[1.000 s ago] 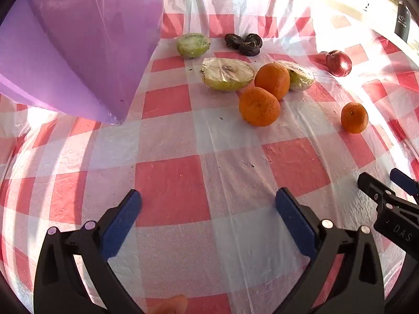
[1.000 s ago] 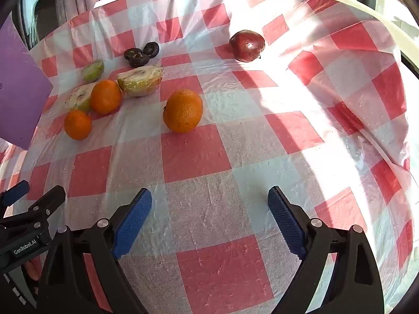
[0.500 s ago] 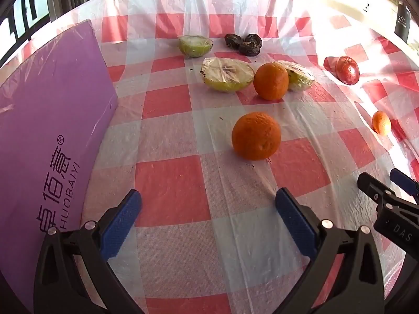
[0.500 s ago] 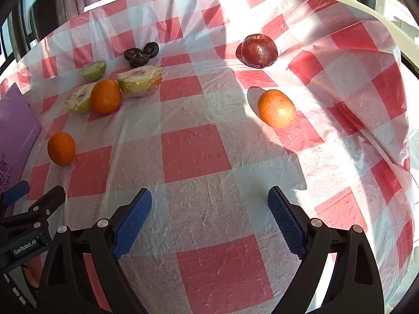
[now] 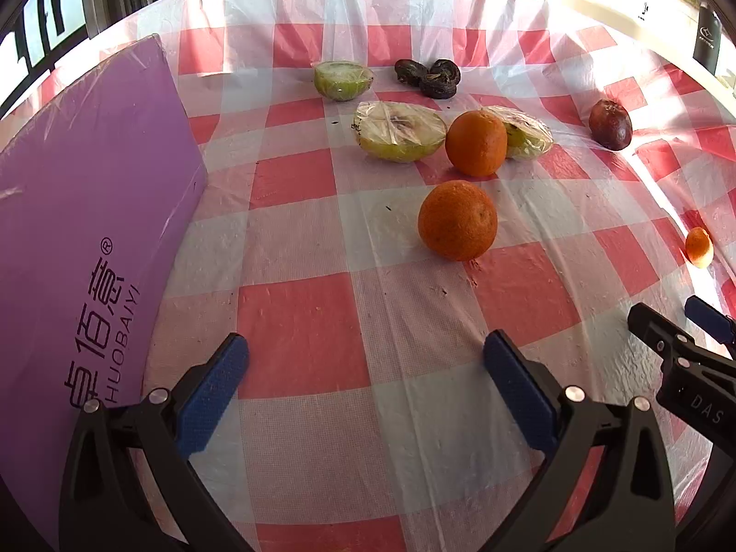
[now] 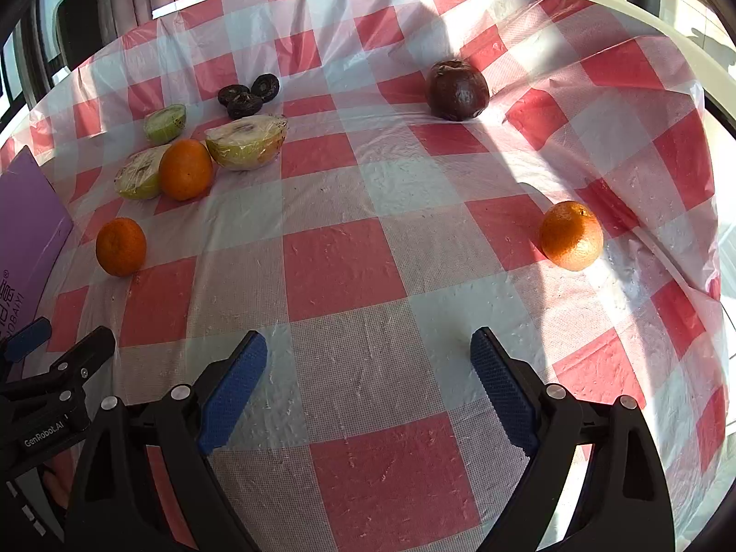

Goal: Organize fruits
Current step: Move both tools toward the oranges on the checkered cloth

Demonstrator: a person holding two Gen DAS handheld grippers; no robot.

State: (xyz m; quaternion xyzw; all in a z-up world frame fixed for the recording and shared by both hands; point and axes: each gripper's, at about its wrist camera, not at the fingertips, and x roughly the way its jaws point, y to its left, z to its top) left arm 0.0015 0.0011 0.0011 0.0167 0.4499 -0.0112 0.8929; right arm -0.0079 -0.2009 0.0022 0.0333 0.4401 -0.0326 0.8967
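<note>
Fruit lies on a red-and-white checked tablecloth point(image 5: 303, 336). In the left wrist view an orange point(image 5: 457, 220) sits ahead of my open, empty left gripper point(image 5: 365, 384). Behind it are a second orange point(image 5: 476, 142), two wrapped apple halves point(image 5: 399, 136) point(image 5: 526, 134), a green fruit half point(image 5: 342, 80), dark dried fruits point(image 5: 430, 77) and a dark red apple point(image 5: 611, 123). A third orange point(image 5: 699, 246) lies far right. In the right wrist view my open, empty right gripper point(image 6: 368, 388) hovers over the cloth; that third orange point(image 6: 571, 235) sits ahead right, the red apple point(image 6: 456, 90) beyond.
A purple flat board point(image 5: 87, 248) with printed lettering lies along the left side, also seen in the right wrist view point(image 6: 27, 239). A dark bottle point(image 5: 706, 39) stands far back right. The table edge falls away to the right point(image 6: 704, 276).
The purple board has come down from the air to lie at the left. One orange has rolled towards my left gripper, another towards the right edge. Both grippers stay open.
</note>
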